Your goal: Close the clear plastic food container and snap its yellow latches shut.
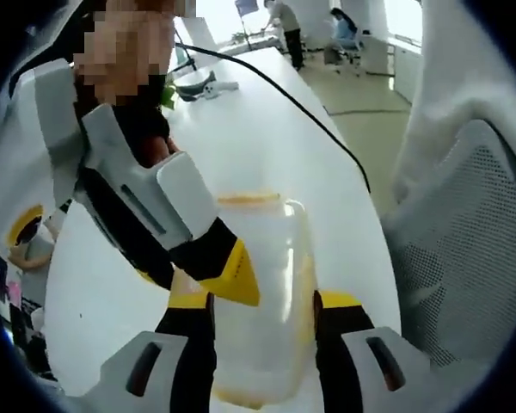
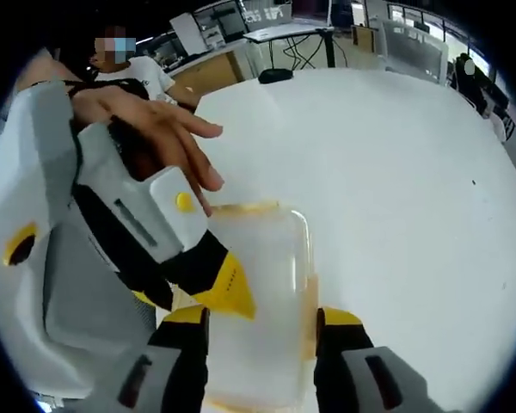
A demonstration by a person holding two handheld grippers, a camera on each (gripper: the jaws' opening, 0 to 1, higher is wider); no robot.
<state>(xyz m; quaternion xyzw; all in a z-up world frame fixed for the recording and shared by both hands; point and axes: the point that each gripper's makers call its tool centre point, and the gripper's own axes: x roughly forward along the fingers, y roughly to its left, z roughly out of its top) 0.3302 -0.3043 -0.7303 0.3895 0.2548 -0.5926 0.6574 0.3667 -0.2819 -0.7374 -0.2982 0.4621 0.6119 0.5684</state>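
Observation:
The clear plastic container (image 1: 267, 284) lies on the white table (image 1: 327, 163) with its lid down and a yellow latch (image 1: 249, 200) at its far end. My left gripper (image 1: 265, 303) has its yellow-tipped jaws spread, one at each long side of the container. From the left, the right gripper's yellow fingertip (image 1: 234, 274) rests on the container's near left edge. In the right gripper view the container (image 2: 262, 275) sits the same way between the spread jaws of my right gripper (image 2: 262, 317), and the left gripper's fingertip (image 2: 228, 291) touches its left edge. I cannot tell whether either pair of jaws is pressing.
A person's open hand (image 2: 159, 129) hovers over the table behind the container. A black cable (image 1: 301, 103) runs across the table. A mesh chair back (image 1: 473, 249) stands close at the table's edge. Desks and people are far behind.

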